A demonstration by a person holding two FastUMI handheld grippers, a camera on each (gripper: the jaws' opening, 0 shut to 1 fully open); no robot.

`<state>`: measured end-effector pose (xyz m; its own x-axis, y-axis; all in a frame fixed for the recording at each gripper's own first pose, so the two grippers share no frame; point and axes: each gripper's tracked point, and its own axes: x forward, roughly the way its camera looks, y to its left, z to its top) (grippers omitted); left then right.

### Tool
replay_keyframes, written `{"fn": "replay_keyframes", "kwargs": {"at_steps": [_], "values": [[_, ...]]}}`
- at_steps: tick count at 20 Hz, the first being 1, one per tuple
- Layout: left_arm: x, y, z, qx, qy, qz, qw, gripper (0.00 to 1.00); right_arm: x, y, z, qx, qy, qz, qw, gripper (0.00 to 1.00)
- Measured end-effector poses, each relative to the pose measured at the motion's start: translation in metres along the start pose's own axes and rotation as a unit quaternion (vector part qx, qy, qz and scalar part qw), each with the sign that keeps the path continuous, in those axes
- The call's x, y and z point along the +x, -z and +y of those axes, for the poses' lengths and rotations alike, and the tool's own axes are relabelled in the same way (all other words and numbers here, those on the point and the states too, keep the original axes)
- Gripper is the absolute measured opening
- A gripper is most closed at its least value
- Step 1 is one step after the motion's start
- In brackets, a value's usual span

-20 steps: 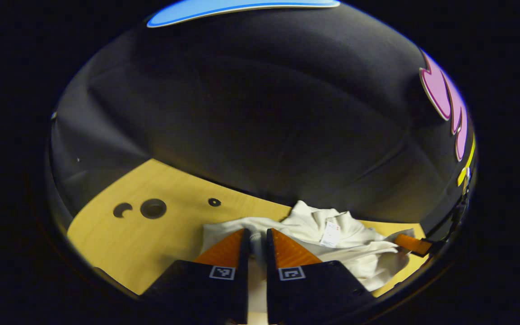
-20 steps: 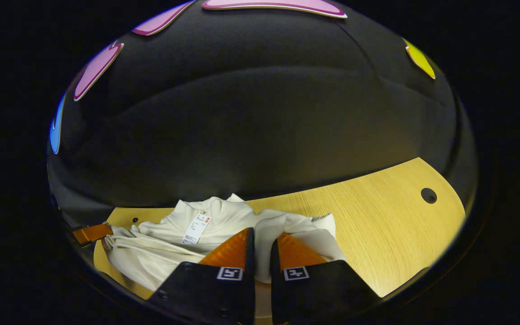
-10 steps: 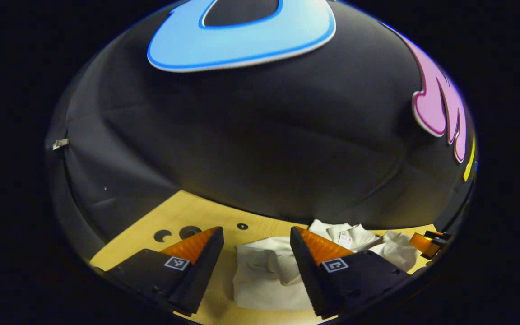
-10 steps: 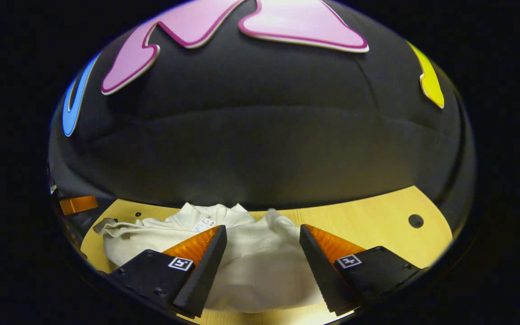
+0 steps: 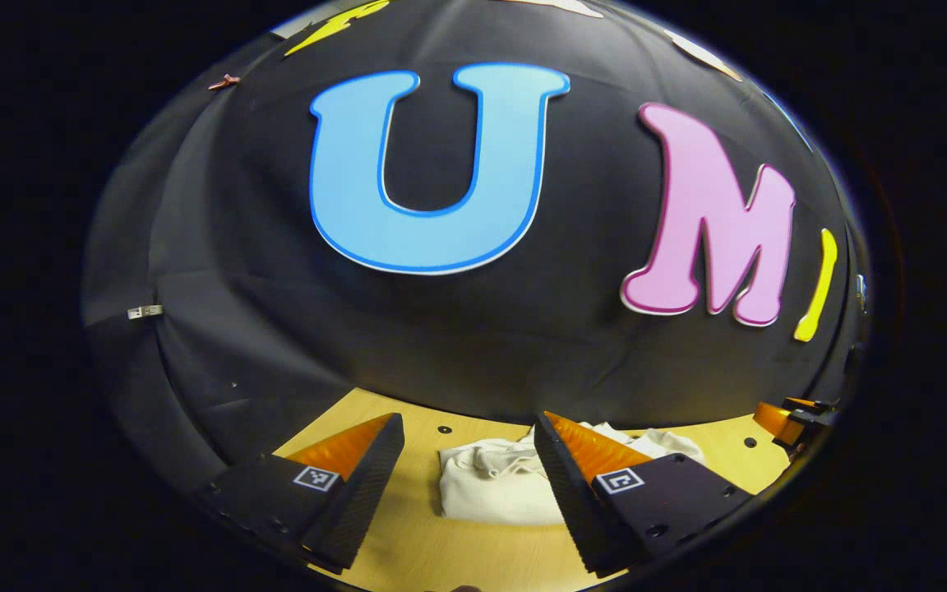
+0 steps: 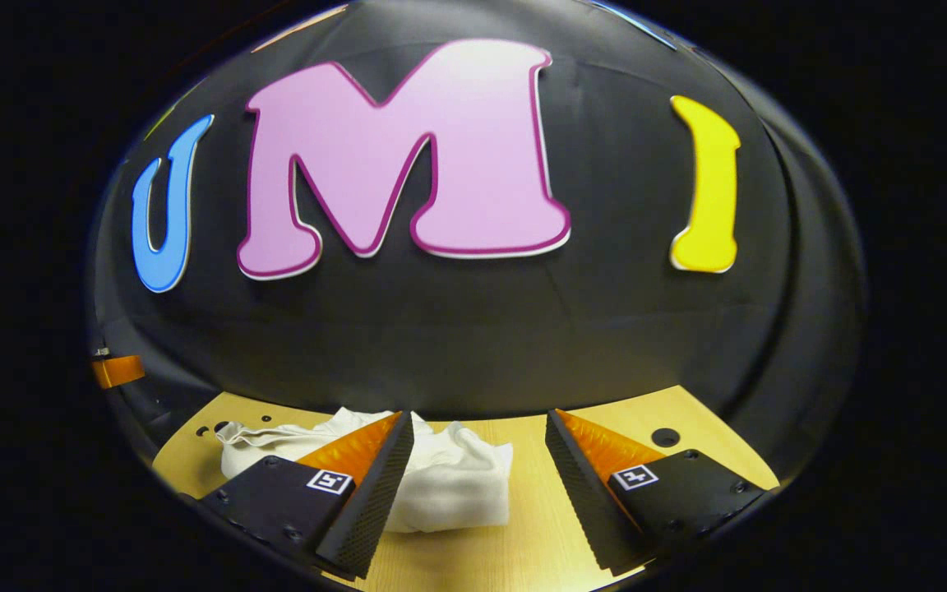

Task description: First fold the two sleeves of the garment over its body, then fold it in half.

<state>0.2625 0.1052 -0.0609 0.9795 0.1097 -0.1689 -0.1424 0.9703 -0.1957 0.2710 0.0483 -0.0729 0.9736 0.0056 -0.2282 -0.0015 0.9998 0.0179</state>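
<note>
The cream garment lies folded into a compact bundle on the wooden table. In the left gripper view my left gripper hangs open above and in front of it, nothing between its fingers. The right finger hides part of the cloth. In the right gripper view the garment sits low and left of centre. My right gripper is open too, lifted clear of the cloth. Its left finger covers the bundle's middle. The other gripper's tip shows at the far right of the left gripper view.
The table has small round holes near its back edge, and another hole behind the garment. The black cloth wall rises right behind the table. Bare wood lies to the right of the bundle in the right gripper view.
Both grippers were shut on the garment a second ago. They opened, let the cloth drop into a folded bundle, then lifted and tilted up, away from it.
</note>
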Motion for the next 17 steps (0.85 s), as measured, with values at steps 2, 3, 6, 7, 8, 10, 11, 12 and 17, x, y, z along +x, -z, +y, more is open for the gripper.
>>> {"fn": "replay_keyframes", "kwargs": {"at_steps": [2,3,6,7,8,10,11,12,17], "values": [[-0.039,-0.018,0.005,-0.008,0.000,-0.026,1.000,0.98,-0.034,-0.008,-0.003,-0.007,0.003,0.002,1.000,0.98],[-0.058,-0.027,0.006,-0.010,0.003,-0.039,0.999,0.98,-0.051,-0.014,-0.005,-0.008,0.007,-0.001,1.000,0.98],[-0.118,-0.048,0.009,-0.009,0.022,-0.067,0.997,0.97,-0.109,-0.022,-0.003,0.000,0.016,-0.012,1.000,0.98],[-0.138,-0.049,0.015,-0.003,0.022,-0.072,0.997,0.97,-0.131,-0.023,-0.002,0.002,0.018,-0.015,1.000,0.98],[-0.158,-0.051,0.025,0.000,0.019,-0.074,0.997,0.97,-0.150,-0.023,0.001,0.003,0.019,-0.018,1.000,0.98],[-0.196,-0.042,0.030,-0.013,0.029,-0.065,0.997,0.97,-0.188,-0.021,0.006,0.008,0.013,-0.024,1.000,0.98],[-0.213,-0.036,0.032,-0.018,0.034,-0.061,0.997,0.97,-0.207,-0.018,0.008,0.012,0.006,-0.025,1.000,0.98],[-0.227,-0.028,0.040,-0.019,0.031,-0.059,0.998,0.97,-0.224,-0.016,0.012,0.019,-0.003,-0.027,0.999,0.98],[-0.290,0.022,0.062,-0.041,0.024,-0.039,0.998,0.97,-0.292,-0.010,0.011,0.054,-0.022,-0.026,0.998,0.98]]}}
